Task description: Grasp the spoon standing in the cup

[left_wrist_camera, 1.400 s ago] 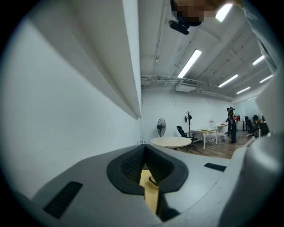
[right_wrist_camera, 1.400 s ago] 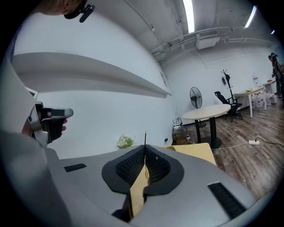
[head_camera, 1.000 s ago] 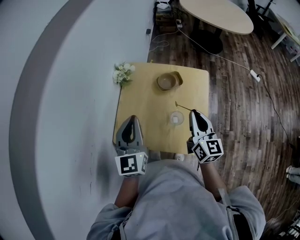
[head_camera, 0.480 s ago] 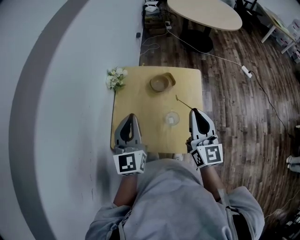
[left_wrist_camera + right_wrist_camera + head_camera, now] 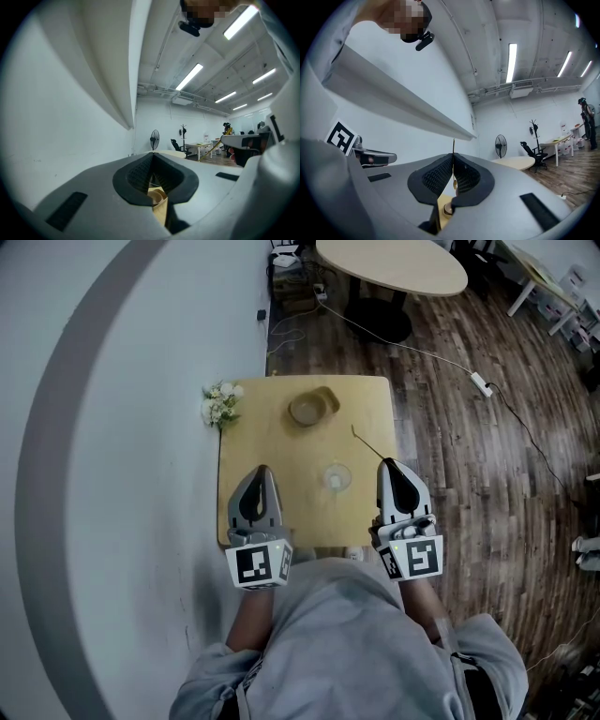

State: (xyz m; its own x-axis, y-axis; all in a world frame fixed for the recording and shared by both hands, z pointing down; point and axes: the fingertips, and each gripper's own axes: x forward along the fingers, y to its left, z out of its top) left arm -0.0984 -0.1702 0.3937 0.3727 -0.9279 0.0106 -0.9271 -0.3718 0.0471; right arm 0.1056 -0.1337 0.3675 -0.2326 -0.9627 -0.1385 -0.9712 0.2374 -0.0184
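Spoon point(image 5: 367, 443) is pinched in the clenched right tongs point(image 5: 392, 465), its thin stem slanting past their tips over the desk point(image 5: 281, 456), outside the cup point(image 5: 336, 477) just to their left. Left tongs point(image 5: 260, 471) are clenched on nothing. Bowl point(image 5: 309, 409) and flowers point(image 5: 217, 404) sit farther back.

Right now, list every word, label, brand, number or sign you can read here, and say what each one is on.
No words, brands or numbers can be read anywhere.
Cube on the left gripper: black-and-white square marker, a pattern, not letters.
Cube on the right gripper: the same sort of marker, no text.
Table, bowl, cup, spoon: no print to be seen.
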